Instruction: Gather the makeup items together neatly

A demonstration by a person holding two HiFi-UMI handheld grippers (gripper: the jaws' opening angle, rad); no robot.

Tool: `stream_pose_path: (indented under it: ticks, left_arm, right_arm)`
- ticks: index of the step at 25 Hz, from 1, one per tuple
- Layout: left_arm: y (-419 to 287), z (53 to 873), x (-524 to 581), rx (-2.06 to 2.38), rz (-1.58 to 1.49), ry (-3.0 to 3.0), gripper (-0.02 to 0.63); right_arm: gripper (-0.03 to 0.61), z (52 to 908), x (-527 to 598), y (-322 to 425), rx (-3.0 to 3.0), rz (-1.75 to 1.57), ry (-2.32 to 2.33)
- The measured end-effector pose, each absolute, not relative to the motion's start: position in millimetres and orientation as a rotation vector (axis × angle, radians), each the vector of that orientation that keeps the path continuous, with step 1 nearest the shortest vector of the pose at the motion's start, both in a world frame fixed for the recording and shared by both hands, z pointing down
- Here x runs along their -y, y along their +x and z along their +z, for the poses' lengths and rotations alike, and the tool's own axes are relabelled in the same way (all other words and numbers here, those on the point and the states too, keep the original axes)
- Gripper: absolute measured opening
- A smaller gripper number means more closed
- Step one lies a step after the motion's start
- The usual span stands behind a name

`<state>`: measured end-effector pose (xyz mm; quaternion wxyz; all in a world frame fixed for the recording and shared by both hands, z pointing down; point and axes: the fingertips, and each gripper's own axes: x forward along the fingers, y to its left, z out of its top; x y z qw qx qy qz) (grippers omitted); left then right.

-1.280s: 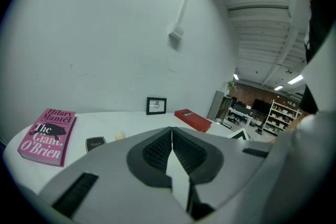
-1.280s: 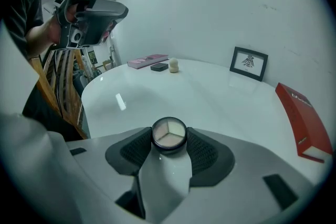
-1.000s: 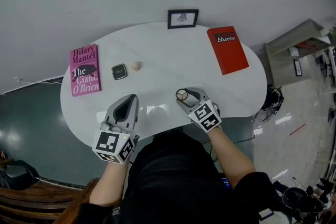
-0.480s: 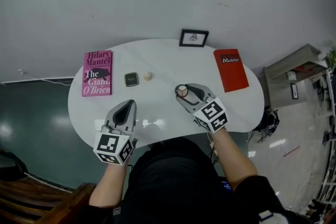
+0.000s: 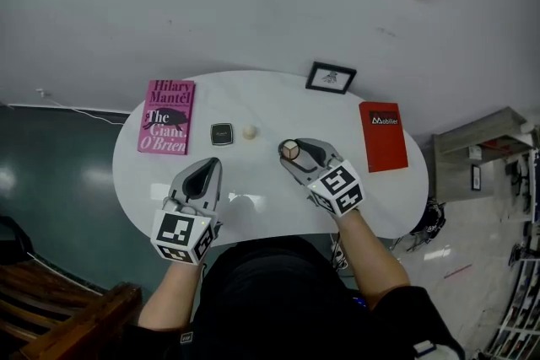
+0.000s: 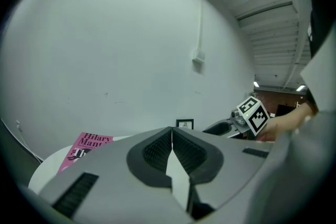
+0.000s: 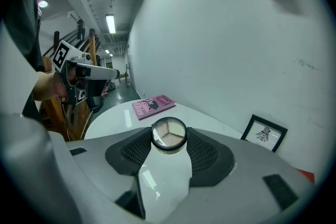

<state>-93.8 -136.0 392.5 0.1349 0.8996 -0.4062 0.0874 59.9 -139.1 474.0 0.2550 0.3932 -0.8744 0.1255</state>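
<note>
1. The right gripper (image 5: 292,153) is clamping a round compact (image 7: 169,134). Both pads are pressing on its rim and the clear lid is facing up, so it is riding flat rather than tipping.
2. The compact is sitting near the centre of the table (image 5: 270,101) and appears to be clear of the surface.
3. The left gripper (image 6: 171,136) has its jaws fully together with nothing between them. It is hovering at 7 o'clock on the table, by the person's edge. This reads as parked and leaving the lane to the working hand.
4. The other makeup is sitting at 10 o'clock from table centre: a dark square compact (image 5: 221,134) and a small beige round piece (image 5: 249,131). They are side by side, just apart, with the pink book (image 5: 167,116) just at their 9 o'clock.
5. My read is that this pair is acting as the gathering spot. The held compact is at 4 o'clock from the beige piece, near it but not yet beside it.
6. The likely next move is to go toward 10 o'clock and set the compact down in line, just beside the beige piece.
7. The rim grip on a smooth case is looking shallow, so a slip is possible. Nudging the beige piece could also set it rolling.
8. The red book (image 5: 383,136) at 3 o'clock and the picture frame (image 5: 331,77) at 1 o'clock are lying outside that path.
</note>
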Motion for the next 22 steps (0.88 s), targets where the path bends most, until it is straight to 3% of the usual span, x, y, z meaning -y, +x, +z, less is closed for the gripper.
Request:
stream_pose_path:
  ticks: [22]
  left_arm:
    - [-60.9,418.3,200.1,1.24,0.302,2.518,0.015]
  right_arm:
    - [0.218,584.6,218.3,61.7,2.341,0.477,0.868]
